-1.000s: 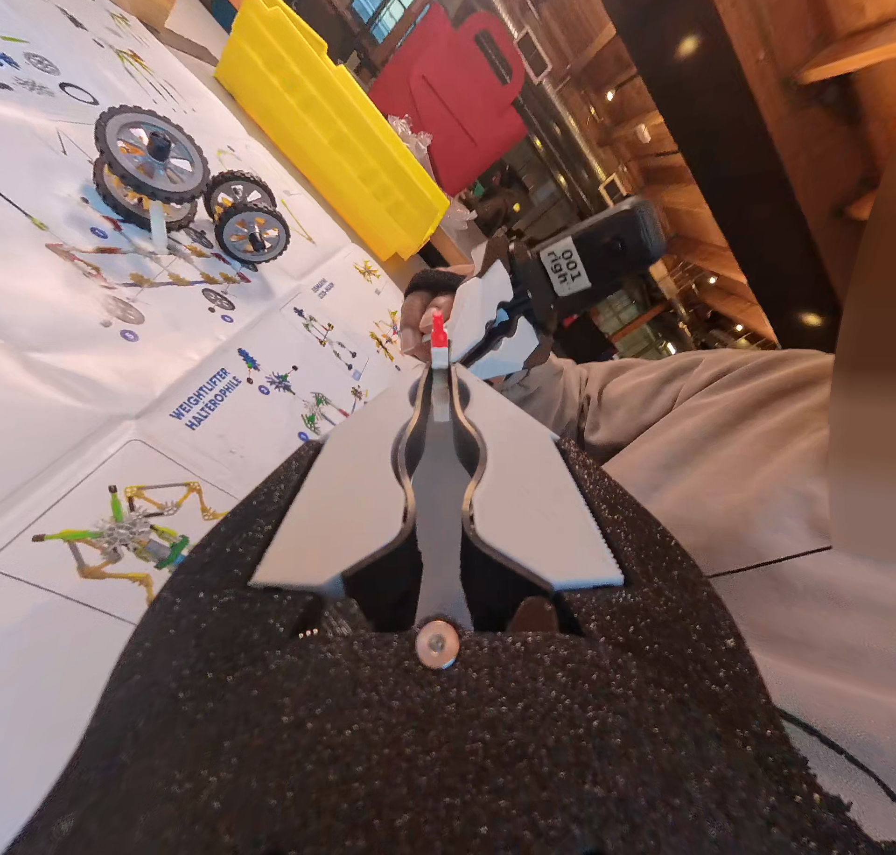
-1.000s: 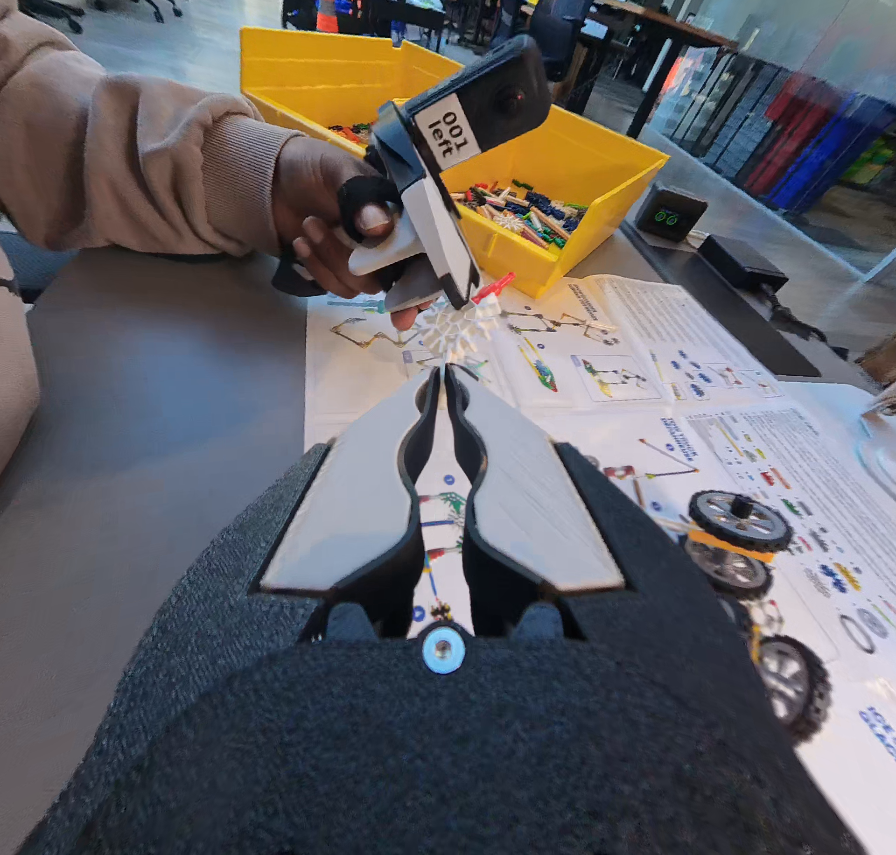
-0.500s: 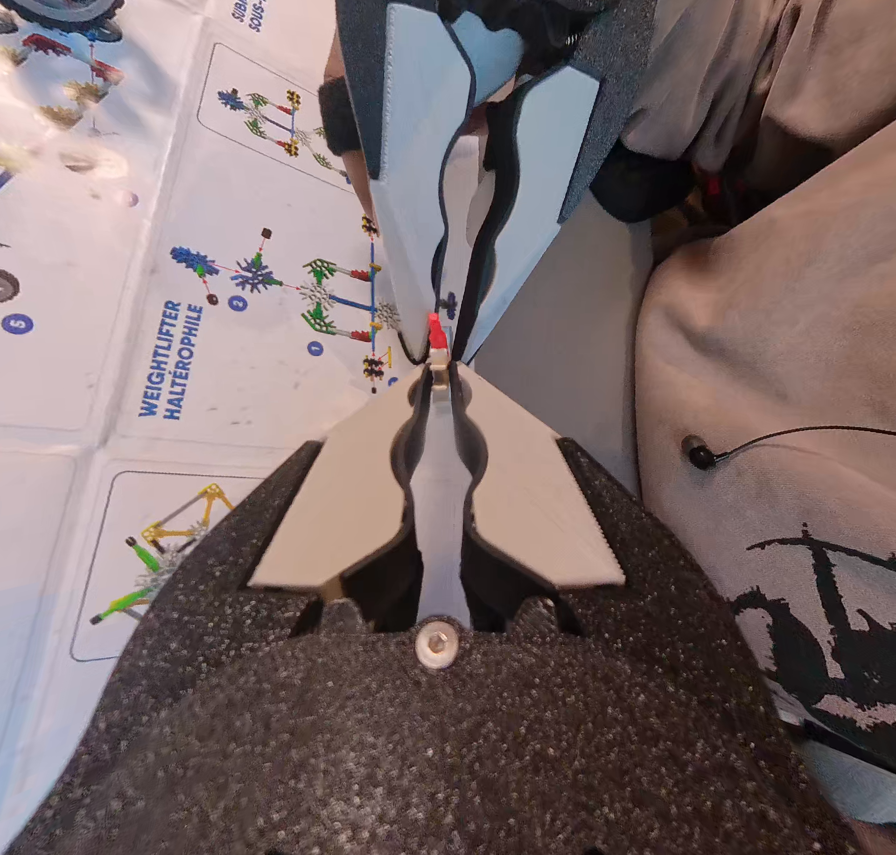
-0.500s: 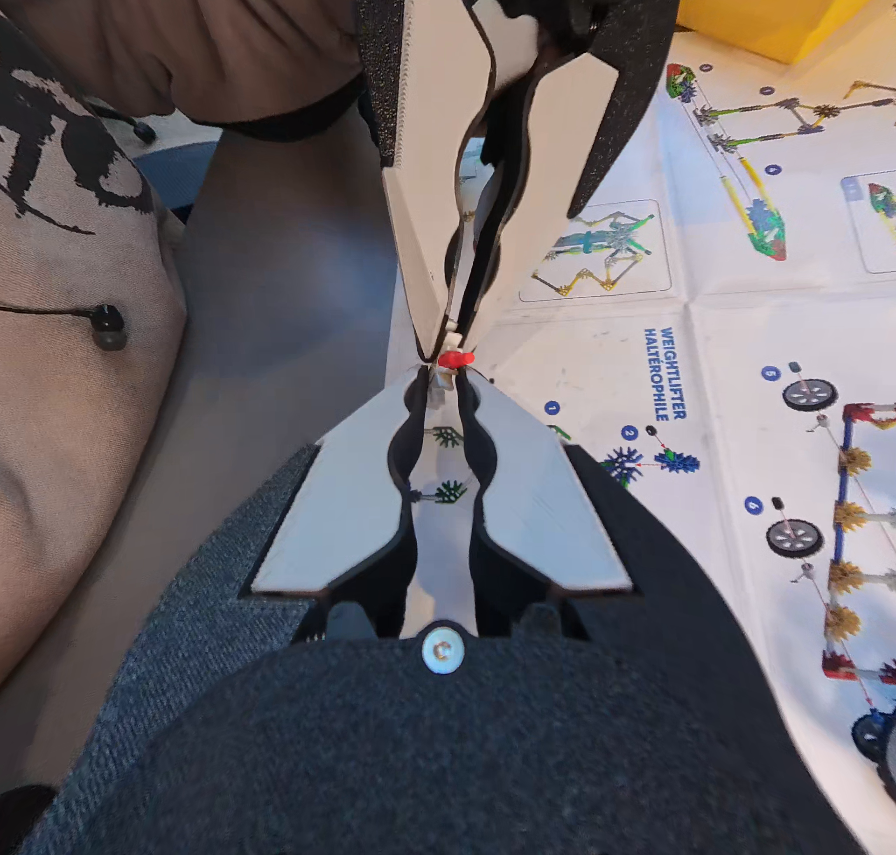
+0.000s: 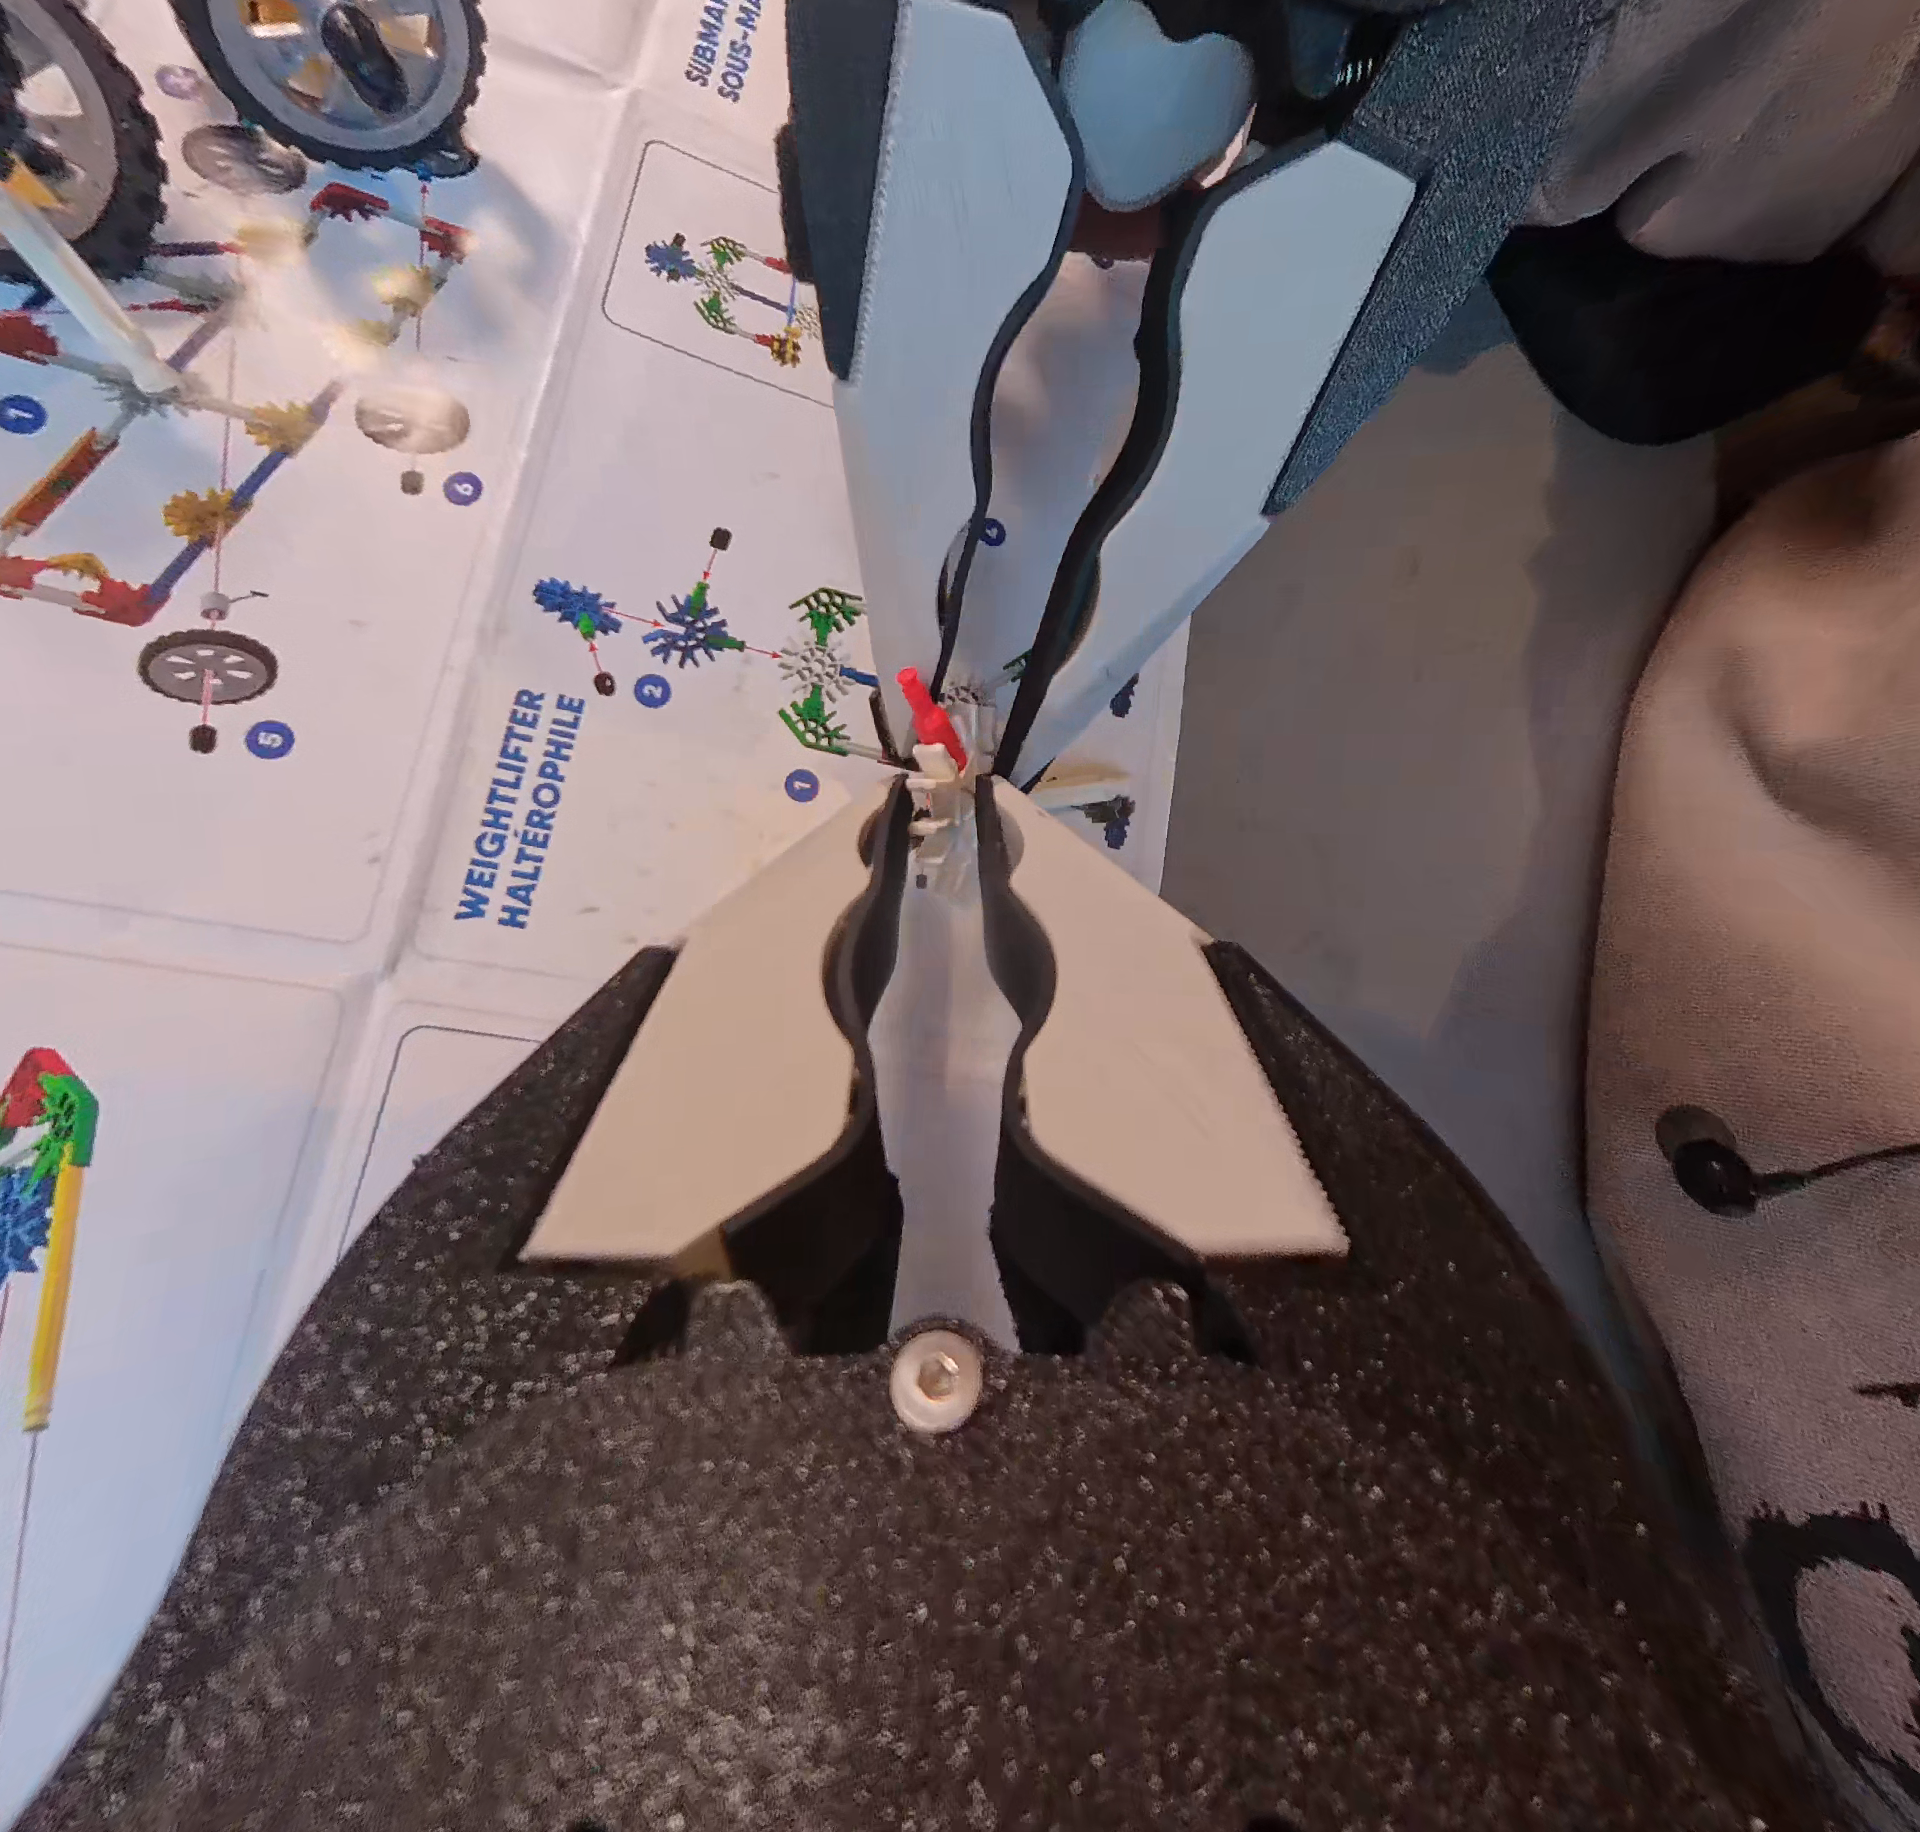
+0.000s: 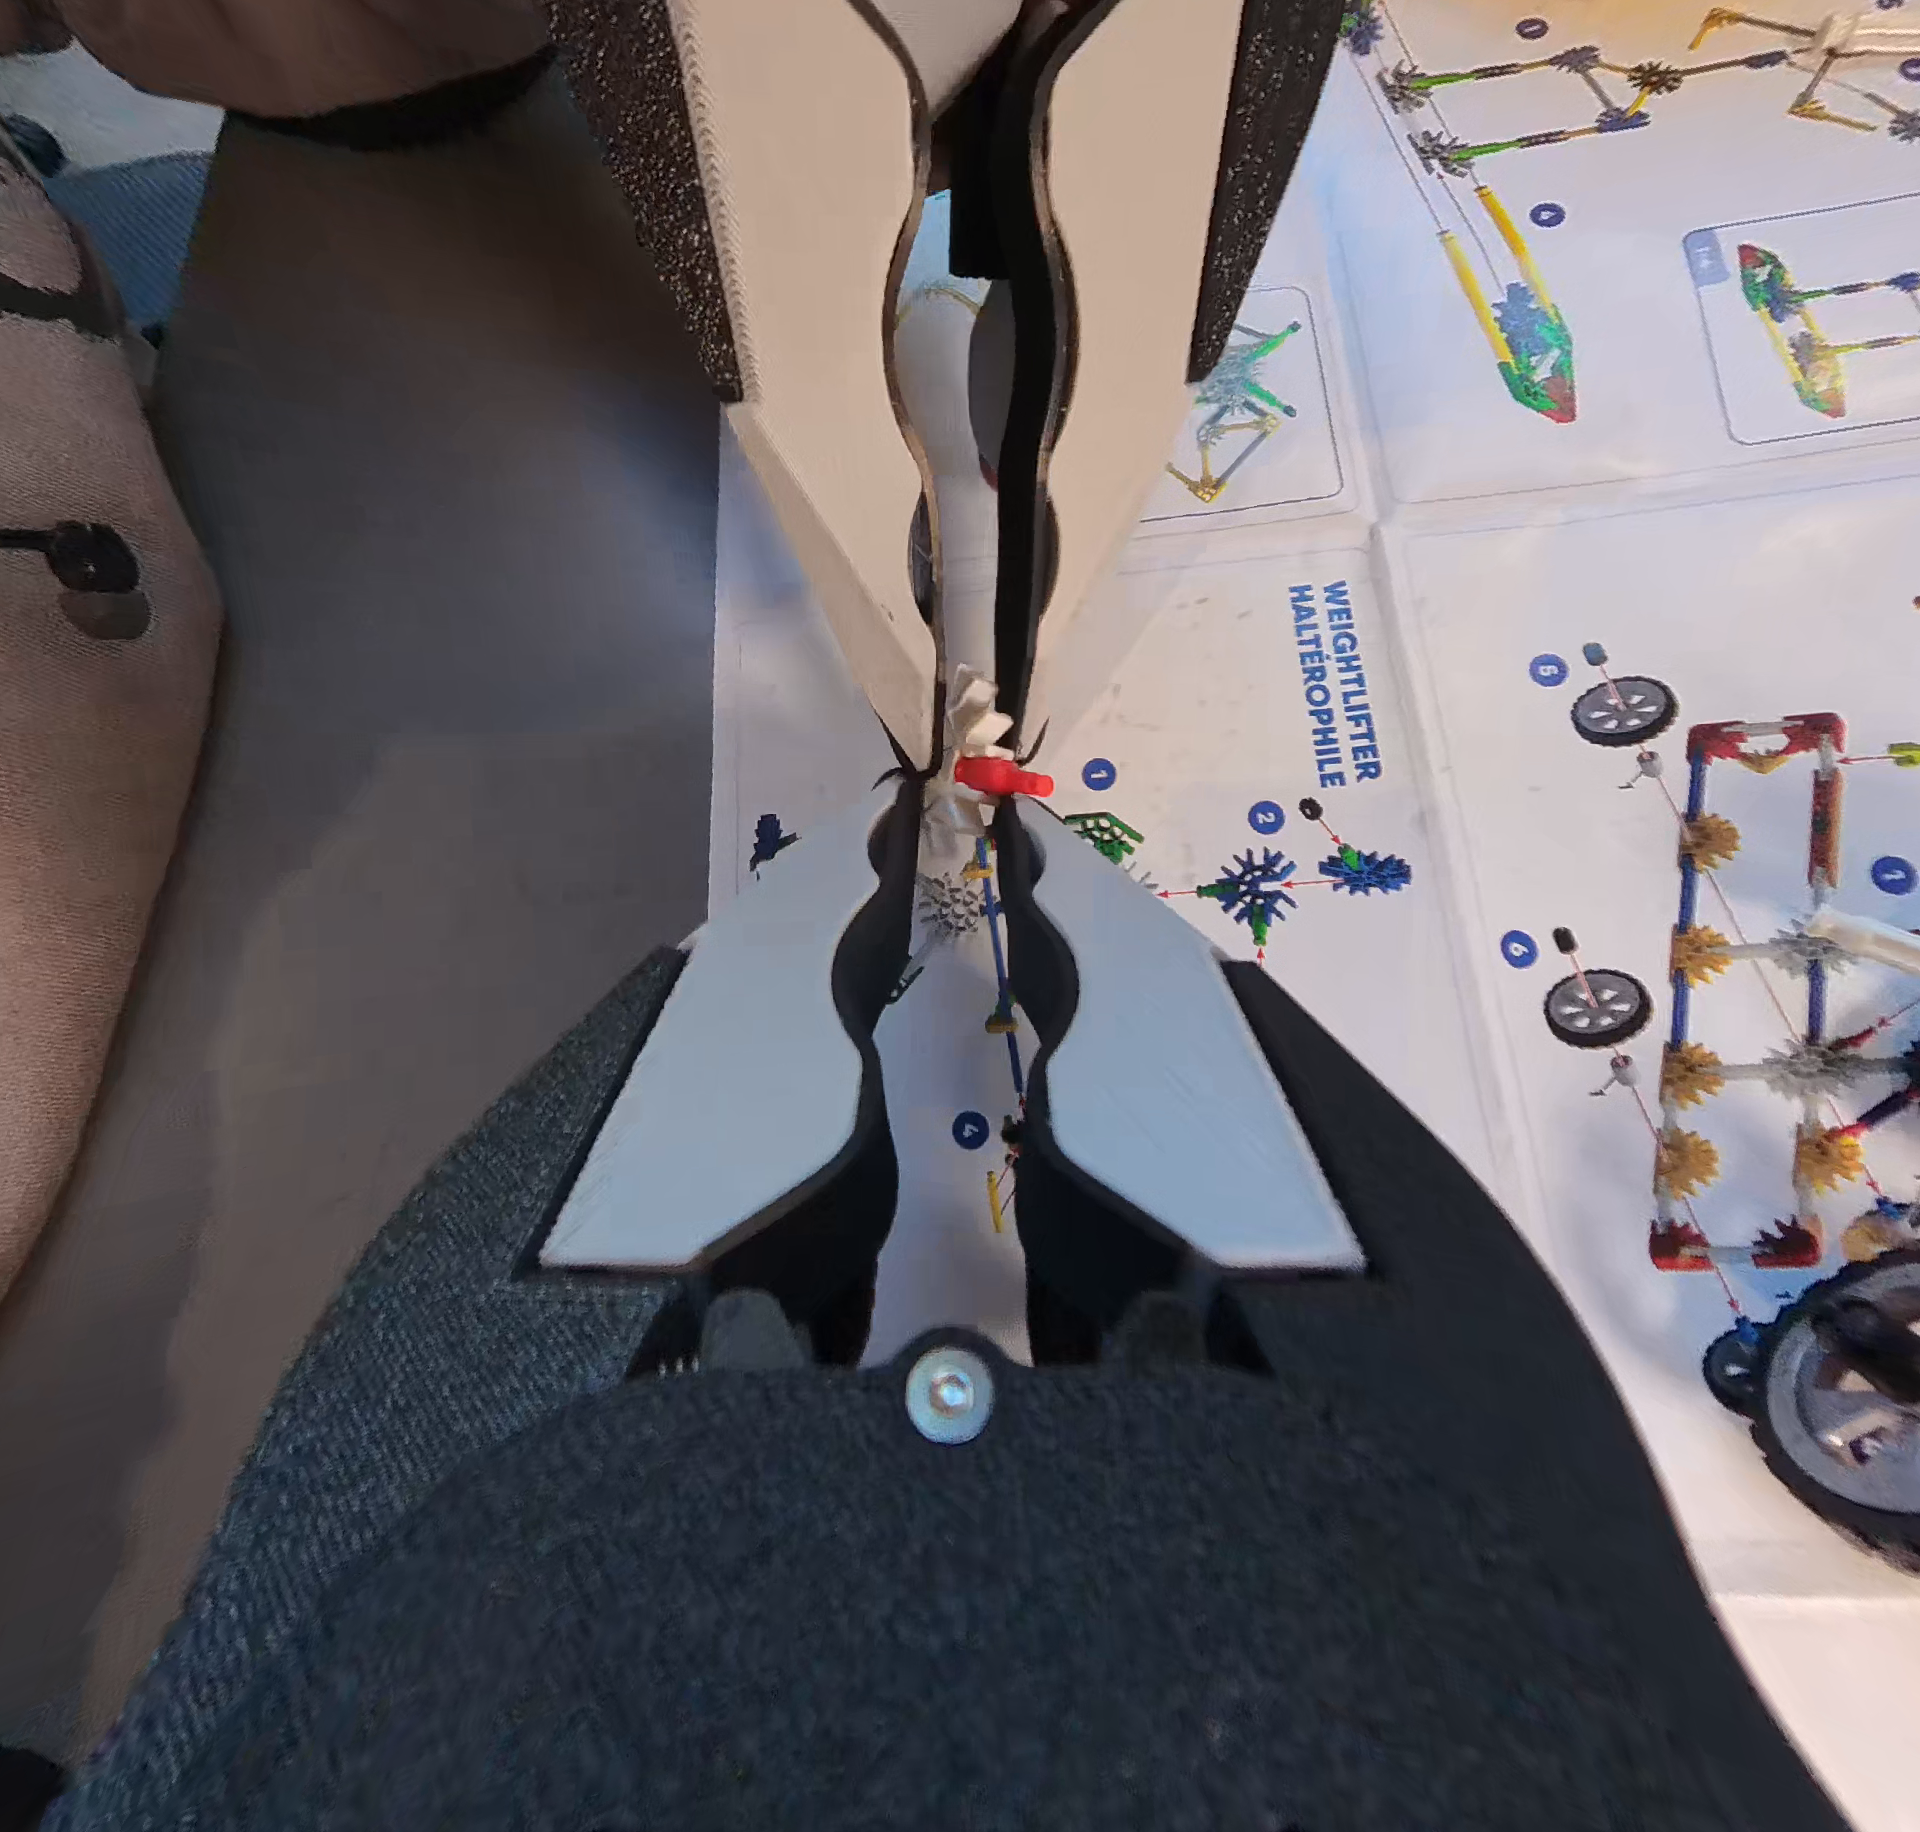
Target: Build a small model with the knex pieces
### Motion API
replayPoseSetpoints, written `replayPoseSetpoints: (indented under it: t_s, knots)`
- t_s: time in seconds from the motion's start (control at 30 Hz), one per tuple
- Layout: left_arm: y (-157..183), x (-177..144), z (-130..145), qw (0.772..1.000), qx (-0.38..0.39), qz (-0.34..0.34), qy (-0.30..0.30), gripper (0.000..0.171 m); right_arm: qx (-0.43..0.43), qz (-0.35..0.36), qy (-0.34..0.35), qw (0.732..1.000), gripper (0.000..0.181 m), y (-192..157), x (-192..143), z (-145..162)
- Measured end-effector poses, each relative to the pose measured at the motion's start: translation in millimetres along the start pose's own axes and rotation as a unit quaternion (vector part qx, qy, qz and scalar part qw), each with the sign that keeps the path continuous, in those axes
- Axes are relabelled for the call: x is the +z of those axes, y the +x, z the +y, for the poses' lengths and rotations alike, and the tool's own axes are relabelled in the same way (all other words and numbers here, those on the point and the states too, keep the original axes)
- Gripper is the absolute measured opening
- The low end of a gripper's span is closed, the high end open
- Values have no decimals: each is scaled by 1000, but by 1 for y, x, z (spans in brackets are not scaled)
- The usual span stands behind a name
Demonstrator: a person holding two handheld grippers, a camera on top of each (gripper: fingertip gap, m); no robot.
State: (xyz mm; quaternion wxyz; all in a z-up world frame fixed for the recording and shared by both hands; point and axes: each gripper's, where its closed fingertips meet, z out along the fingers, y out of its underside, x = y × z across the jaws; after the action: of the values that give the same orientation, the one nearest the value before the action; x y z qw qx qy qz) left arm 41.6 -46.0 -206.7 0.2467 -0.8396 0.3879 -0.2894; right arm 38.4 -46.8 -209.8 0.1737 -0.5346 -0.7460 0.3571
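White snowflake connector (image 5: 940, 806) with short red rod (image 5: 923, 714) plugged in, held mid-air between two tip-to-tip tools. Left tool (image 5: 935, 795) clamped on connector; right tool (image 6: 951, 811) also pinched on it. Part looks light, stiff plastic, small and slick; best gripped flat across the hub. Below: printed instruction sheet (image 5: 312, 847) on grey surface (image 6: 416, 535), wheeled model (image 5: 312, 16) off to side.
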Motion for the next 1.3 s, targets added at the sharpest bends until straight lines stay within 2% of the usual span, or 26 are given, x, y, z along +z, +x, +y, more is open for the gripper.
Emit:
replayPoseSetpoints:
  t_s: [0.2, 0.37, 0.4, 0.47, 0.57, 0.83, 1.3]
  knots:
    - [4, -3, 1, 995, 55, -78, 29, 9, -48, 58, -4, 997, 11, -4, -1, -3]
    - [10, -3, -1, 985, 117, -126, 31, 7, -76, 95, 7, 993, 10, -6, -4, -2]
    - [13, 1, -2, 981, 137, -132, 33, 4, -82, 103, 4, 991, 4, -6, -2, 1]
    - [14, 4, -3, 970, 183, -160, 17, 4, -105, 123, 1, 987, 4, -6, -1, 5]
    - [15, 3, -2, 981, 149, -120, 33, 4, -86, 104, 11, 991, 4, -7, 0, 4]
    - [11, 1, -3, 988, 104, -94, 65, 4, -28, 58, 41, 997, 7, -5, 0, 2]
    - [10, 4, -6, 989, 88, -90, 82, 4, -23, 47, 56, 997, 11, -4, -8, 2]
